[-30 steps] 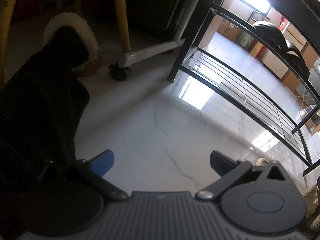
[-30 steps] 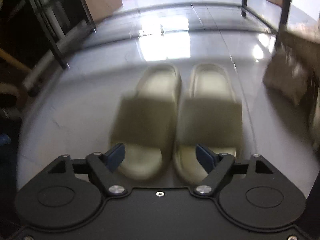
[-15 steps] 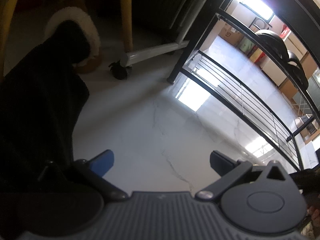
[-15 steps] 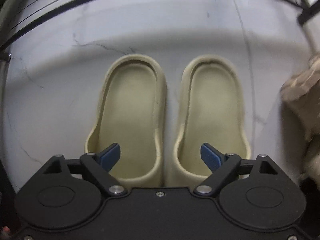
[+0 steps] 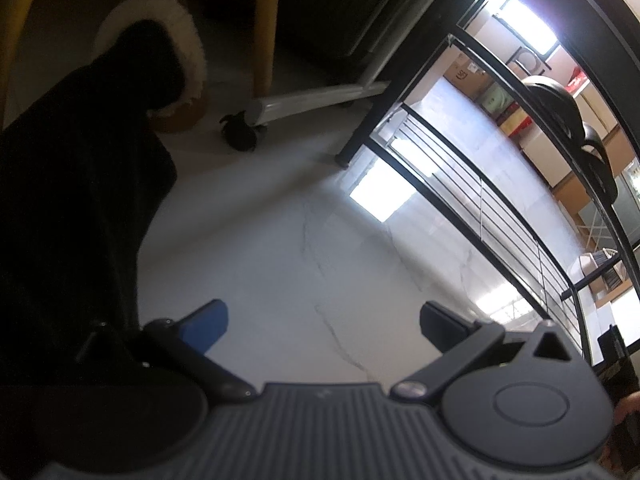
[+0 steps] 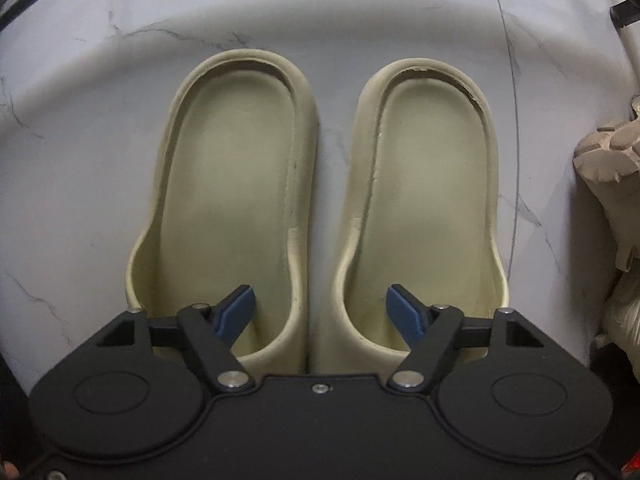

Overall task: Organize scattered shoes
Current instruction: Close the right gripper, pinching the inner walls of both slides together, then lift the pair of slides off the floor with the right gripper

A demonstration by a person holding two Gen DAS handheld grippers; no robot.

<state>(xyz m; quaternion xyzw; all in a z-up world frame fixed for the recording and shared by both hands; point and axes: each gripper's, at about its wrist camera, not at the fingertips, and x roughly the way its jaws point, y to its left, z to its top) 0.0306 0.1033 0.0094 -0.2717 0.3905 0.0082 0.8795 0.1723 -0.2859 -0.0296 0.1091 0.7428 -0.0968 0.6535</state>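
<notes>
In the right wrist view two pale yellow-green slides lie side by side on the white marble floor, the left slide and the right slide. My right gripper is open and hangs just above them, one fingertip over each slide, straddling their inner walls. In the left wrist view my left gripper is open and empty above bare floor. A black shoe rack stands at the right, with dark shoes on its upper shelf.
A brown fur-lined boot stands at the far left, partly behind a dark garment. A yellow chair leg and a white caster base are behind. Beige chunky shoes lie right of the slides.
My right gripper has come closer and lower over the slides, and its fingers now stand nearer together. The left gripper has drifted slightly; its view shifted a little.
</notes>
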